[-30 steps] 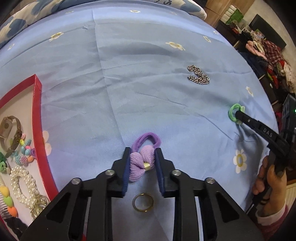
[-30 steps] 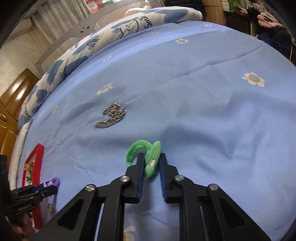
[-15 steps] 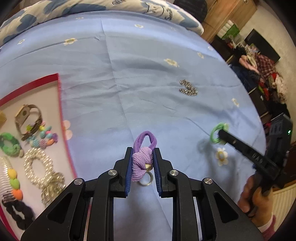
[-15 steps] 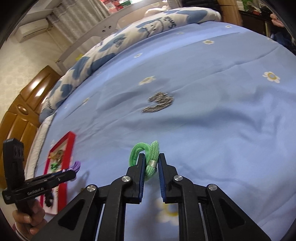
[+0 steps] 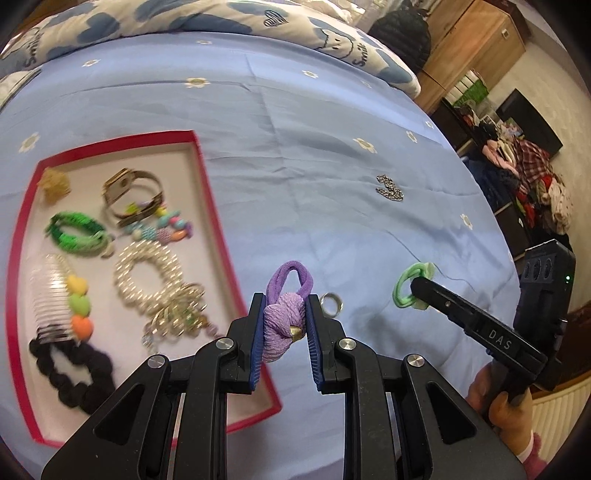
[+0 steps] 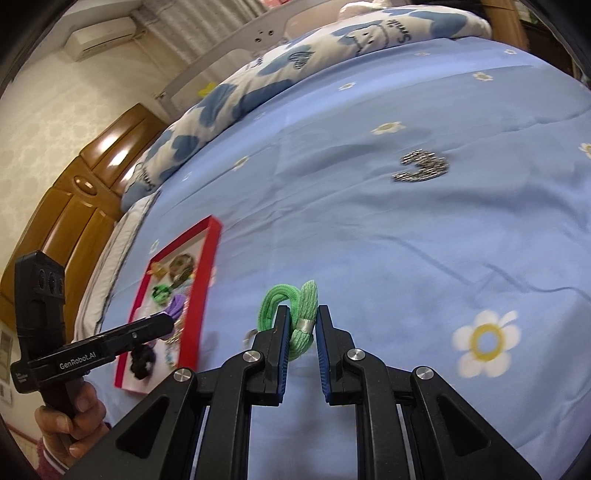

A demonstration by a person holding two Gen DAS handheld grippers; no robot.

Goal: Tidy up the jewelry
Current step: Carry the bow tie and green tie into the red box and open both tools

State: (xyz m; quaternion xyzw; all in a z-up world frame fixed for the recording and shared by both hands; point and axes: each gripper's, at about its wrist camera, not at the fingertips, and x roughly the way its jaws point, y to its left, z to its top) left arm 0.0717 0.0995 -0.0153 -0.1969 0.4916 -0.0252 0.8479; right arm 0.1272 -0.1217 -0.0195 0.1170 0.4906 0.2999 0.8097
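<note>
My left gripper [image 5: 285, 302] is shut on a purple hair tie [image 5: 284, 317] and holds it above the bed, just right of the red-rimmed tray [image 5: 207, 192]. My right gripper [image 6: 300, 314] is shut on a green hair tie [image 6: 295, 306], lifted over the blue sheet; it also shows in the left wrist view [image 5: 410, 286]. The tray holds a watch [image 5: 129, 192], a pearl bracelet [image 5: 147, 273], a green tie [image 5: 74, 232], a comb [image 5: 55, 295] and a black scrunchie [image 5: 74, 373]. A ring [image 5: 331, 304] and a silver chain [image 5: 389, 187] lie on the sheet.
The blue flowered bedsheet [image 5: 314, 129] covers the bed, with a patterned duvet [image 5: 221, 18] at the far end. A wooden headboard [image 6: 85, 192] stands at left in the right wrist view. Clothes and furniture [image 5: 528, 173] crowd the room to the right.
Both grippers have lifted their hair ties off the sheet and moved left toward the tray. The tray has come fully into the left wrist view; the ring stays on the sheet.
</note>
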